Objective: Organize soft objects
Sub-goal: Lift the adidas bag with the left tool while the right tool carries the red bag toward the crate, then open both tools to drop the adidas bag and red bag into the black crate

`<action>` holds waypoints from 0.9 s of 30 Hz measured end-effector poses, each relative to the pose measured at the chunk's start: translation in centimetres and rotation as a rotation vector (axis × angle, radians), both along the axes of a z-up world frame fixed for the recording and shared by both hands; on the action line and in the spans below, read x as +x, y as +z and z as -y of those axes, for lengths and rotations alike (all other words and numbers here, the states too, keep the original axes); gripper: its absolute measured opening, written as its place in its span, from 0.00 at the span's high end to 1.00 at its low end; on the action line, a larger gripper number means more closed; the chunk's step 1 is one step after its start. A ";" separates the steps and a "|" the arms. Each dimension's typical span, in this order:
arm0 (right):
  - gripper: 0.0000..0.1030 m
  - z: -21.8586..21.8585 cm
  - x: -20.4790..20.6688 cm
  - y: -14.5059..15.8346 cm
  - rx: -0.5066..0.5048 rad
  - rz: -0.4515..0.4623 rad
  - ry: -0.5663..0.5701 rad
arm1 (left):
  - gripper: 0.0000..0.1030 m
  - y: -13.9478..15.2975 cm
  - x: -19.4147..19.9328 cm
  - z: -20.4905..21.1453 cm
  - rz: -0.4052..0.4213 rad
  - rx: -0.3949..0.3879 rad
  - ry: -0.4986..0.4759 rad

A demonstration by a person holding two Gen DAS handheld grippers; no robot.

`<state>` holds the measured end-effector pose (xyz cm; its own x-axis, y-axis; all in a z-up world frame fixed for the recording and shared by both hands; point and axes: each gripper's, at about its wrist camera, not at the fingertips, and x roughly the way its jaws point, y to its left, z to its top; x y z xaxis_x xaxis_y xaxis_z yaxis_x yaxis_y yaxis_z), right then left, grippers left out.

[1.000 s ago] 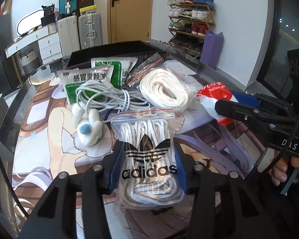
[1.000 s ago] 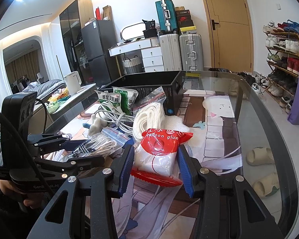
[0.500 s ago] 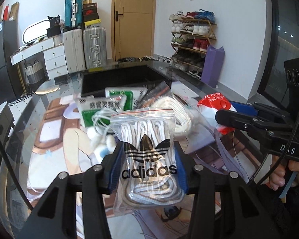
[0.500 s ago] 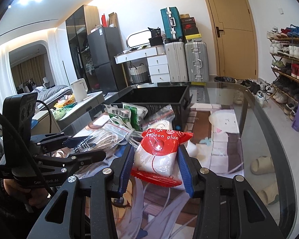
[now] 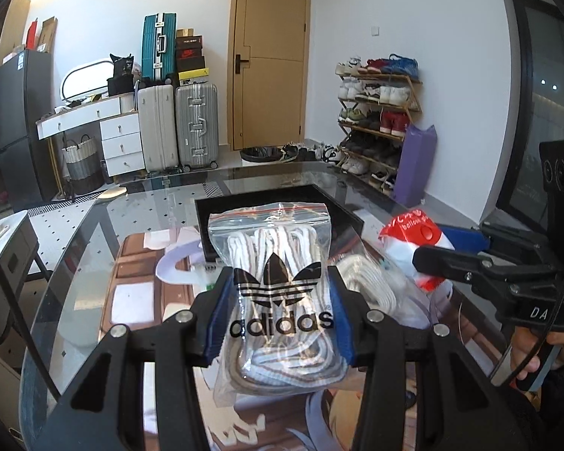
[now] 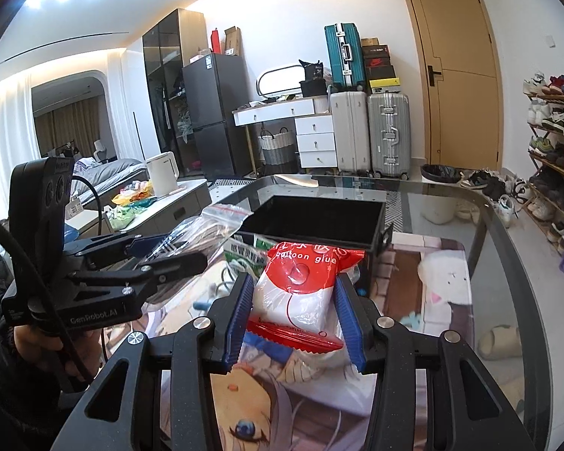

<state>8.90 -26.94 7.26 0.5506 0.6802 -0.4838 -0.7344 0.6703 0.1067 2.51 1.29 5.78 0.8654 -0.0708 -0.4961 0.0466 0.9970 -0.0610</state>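
Two blue-padded fingers [image 5: 216, 319] of the left claw [image 5: 280, 315] clamp a clear zip bag of white laces [image 5: 278, 285] printed with a black adidas logo, as the left wrist view shows. The bag hangs upright above the glass surface [image 5: 79, 263], in front of the black bin [image 5: 342, 210], whose far rim shows just behind the bag's red zip strip. To the right of the bin, the right claw [image 5: 428, 259] grips a red and white packet [image 5: 410, 236], seen side-on. Below that packet a second bag of white cord [image 5: 372, 289] lies on the surface, near the bin's right corner.

From the right wrist view, the right claw [image 6: 293, 312] is clenched on the red and white packet [image 6: 300, 289], labelled balloon glue, its blue pads pressing both sides. The packet is raised in front of the black bin [image 6: 312, 221], covering part of its near wall. Left of the bin, the left claw [image 6: 169, 251] holds the zip bag of white laces [image 6: 206, 229] edge-on. A green and white sachet [image 6: 244, 255] lies just in front of the bin, between the two claws. A printed mat [image 6: 447, 285] covers the surface beside the bin.
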 end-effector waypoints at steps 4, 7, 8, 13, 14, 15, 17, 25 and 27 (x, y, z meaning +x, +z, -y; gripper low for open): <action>0.57 -0.8 0.7 0.5 -0.005 0.011 0.003 | 0.55 0.2 1.2 -0.7 0.016 -0.019 0.012; 0.57 -1.3 1.5 1.0 -0.004 0.017 0.002 | 0.55 0.4 1.9 -1.0 0.024 -0.026 0.020; 0.57 -1.5 1.8 1.2 -0.003 0.018 0.000 | 0.55 0.5 2.1 -1.1 0.028 -0.030 0.024; 0.57 -2.1 3.6 2.0 0.008 0.020 -0.016 | 0.55 0.7 3.3 -1.5 0.035 -0.042 0.035; 0.57 -2.3 4.0 2.1 0.009 0.017 -0.020 | 0.55 0.7 3.7 -1.6 0.036 -0.046 0.036; 0.57 -2.4 4.4 2.2 0.010 0.016 -0.023 | 0.55 0.8 4.0 -1.7 0.036 -0.049 0.036; 0.57 -2.8 5.3 2.4 0.010 0.013 -0.030 | 0.55 0.8 4.4 -1.7 0.035 -0.054 0.038; 0.57 -4.3 8.1 2.3 -0.011 -0.004 -0.037 | 0.55 0.5 6.5 -2.0 0.015 -0.073 0.064; 0.57 -4.7 8.9 2.1 -0.015 -0.013 -0.032 | 0.55 0.3 7.0 -2.2 0.010 -0.081 0.074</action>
<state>17.84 -22.25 9.33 0.5655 0.6551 -0.5011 -0.7110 0.6951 0.1063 9.48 3.44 6.06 0.8745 -0.0462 -0.4829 -0.0259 0.9896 -0.1417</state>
